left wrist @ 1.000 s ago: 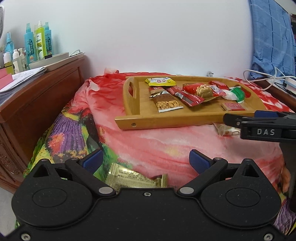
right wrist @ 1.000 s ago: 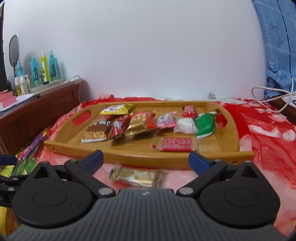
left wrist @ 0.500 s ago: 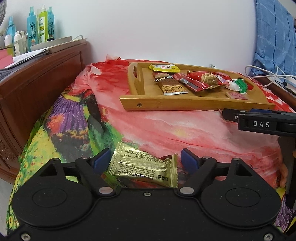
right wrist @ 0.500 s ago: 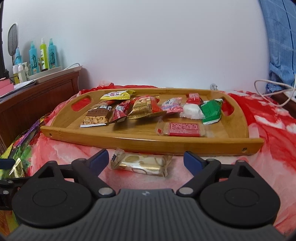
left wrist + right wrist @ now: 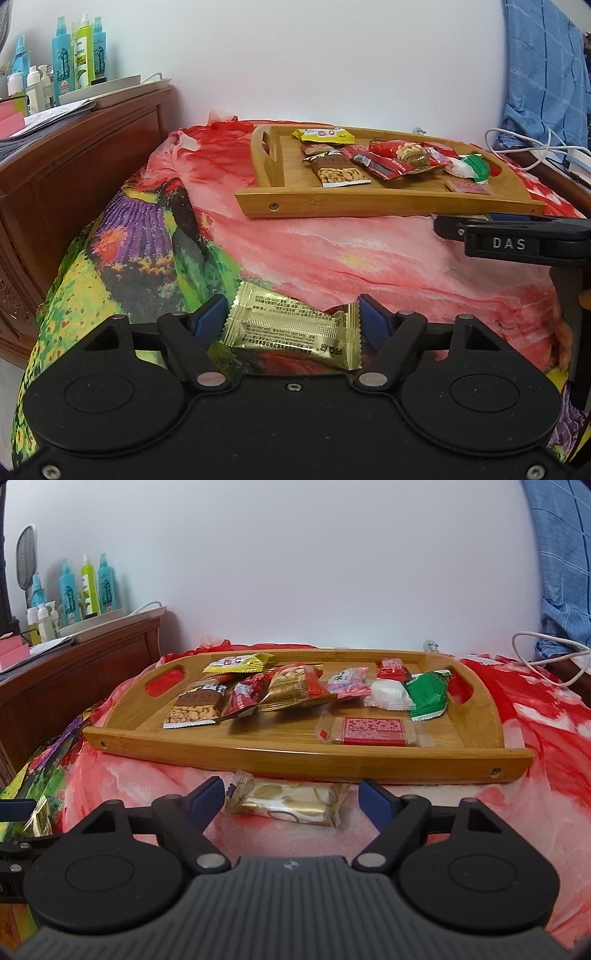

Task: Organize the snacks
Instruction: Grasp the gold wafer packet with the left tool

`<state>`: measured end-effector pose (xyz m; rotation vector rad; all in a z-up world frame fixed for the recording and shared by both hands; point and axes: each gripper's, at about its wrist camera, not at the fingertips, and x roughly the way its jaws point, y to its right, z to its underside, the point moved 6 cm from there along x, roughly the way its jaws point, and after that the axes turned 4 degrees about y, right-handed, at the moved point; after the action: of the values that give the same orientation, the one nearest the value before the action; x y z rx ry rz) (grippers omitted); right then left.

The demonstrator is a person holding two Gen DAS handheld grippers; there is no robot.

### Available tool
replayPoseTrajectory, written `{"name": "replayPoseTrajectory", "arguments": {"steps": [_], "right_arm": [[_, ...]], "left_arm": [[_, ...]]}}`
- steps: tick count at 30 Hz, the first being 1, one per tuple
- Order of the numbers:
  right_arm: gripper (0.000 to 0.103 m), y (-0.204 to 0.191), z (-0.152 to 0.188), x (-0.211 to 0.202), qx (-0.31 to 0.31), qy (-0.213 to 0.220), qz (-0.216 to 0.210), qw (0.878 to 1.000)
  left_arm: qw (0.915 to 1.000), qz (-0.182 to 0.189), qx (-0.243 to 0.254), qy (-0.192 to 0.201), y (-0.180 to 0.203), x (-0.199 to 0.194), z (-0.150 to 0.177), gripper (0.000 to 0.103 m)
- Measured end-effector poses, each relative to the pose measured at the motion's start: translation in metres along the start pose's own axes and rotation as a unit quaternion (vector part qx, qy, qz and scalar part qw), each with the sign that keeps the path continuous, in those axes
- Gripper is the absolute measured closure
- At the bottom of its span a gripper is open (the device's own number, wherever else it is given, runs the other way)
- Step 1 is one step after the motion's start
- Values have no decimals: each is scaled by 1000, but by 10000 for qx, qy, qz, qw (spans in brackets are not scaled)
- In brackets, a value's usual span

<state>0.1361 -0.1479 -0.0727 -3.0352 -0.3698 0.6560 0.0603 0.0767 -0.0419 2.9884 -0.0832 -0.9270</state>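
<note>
1. At the bottom middle of the left wrist view, the left gripper [image 5: 291, 317] has its two blue pads on either side of a gold pack [image 5: 291, 328]. The jaws have just been closing, and the pads look right at the ends of the pack, but I cannot tell if they press it yet
2. At the bottom middle of the right wrist view, the right gripper [image 5: 291, 797] is spread around a pale gold candy [image 5: 286, 803]. Its jaws have just been closing too, but there is a gap on both sides, so the candy is not held
3. Both snacks lie on the red cloth [image 5: 369, 258], in front of the tray [image 5: 295, 755]. The candy is just beside the tray's near wall. The gold pack is well apart from the tray, lower on the cloth
4. In the middle of both views, the tray holds many snacks, like a peanut pack [image 5: 195, 710], a green pack [image 5: 426, 694] and a red bar [image 5: 371, 731]
5. At the upper left, far off, bottles [image 5: 85, 587] stand on a wood cabinet [image 5: 74, 166]
6. I think the step now is grabbing the last two loose snacks
7. Next, each gripper needs to squeeze until the wrapper is pinched, then lift and carry it over the near wall to a bare spot in the tray. The wrappers look slippery, so the squeeze should be firm
</note>
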Motion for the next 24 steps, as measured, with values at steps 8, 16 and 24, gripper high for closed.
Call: {"name": "replayPoseTrajectory", "arguments": {"steps": [8, 16, 24], "right_arm": [[18, -3, 0, 0, -62, -17, -33, 10000], [28, -3, 0, 0, -43, 14, -25, 10000], [35, 0, -2, -4, 90, 84, 0, 9999]], "left_arm": [[10000, 28, 52, 76, 0, -5, 3, 34], [9997, 79, 179, 112, 3, -12, 5, 36], [9992, 28, 399, 81, 7, -20, 8, 15]]}}
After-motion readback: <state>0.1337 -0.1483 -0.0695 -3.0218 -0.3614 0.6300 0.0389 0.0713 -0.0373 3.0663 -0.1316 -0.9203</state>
